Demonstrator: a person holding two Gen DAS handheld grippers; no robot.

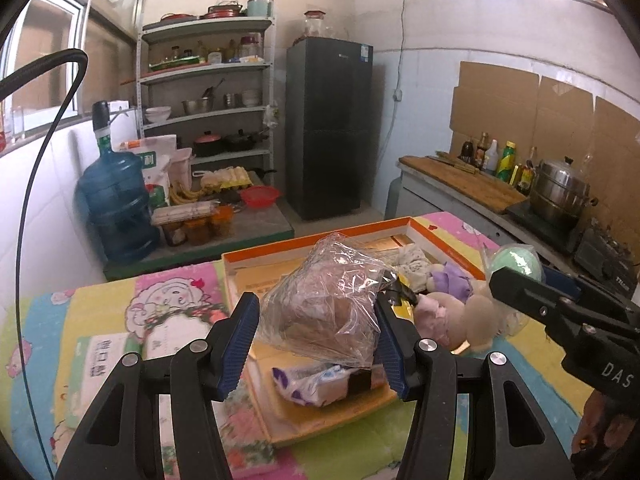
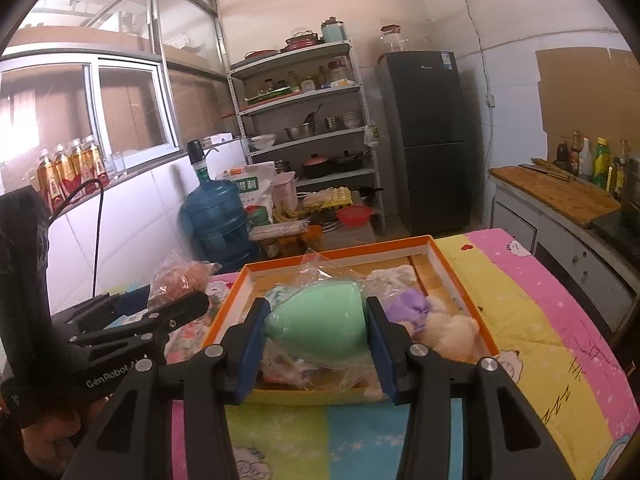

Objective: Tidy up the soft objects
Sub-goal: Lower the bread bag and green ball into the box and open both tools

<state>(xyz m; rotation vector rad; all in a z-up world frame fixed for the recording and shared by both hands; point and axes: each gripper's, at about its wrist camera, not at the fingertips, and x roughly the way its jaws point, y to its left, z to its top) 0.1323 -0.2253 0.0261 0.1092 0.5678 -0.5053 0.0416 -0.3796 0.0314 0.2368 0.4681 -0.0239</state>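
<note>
Left wrist view: the left gripper [image 1: 316, 336] clamps a clear bag [image 1: 328, 304] holding something brown, above the near end of the orange tray [image 1: 240, 258]. In the tray lie a tissue pack [image 1: 312, 384] and plush toys [image 1: 448, 308].

Right wrist view: the right gripper [image 2: 316, 340] pinches a green sponge [image 2: 320, 326] over the tray, which rests on a colourful quilt [image 2: 532, 320]. A fridge [image 2: 432, 140] stands far behind.
</note>
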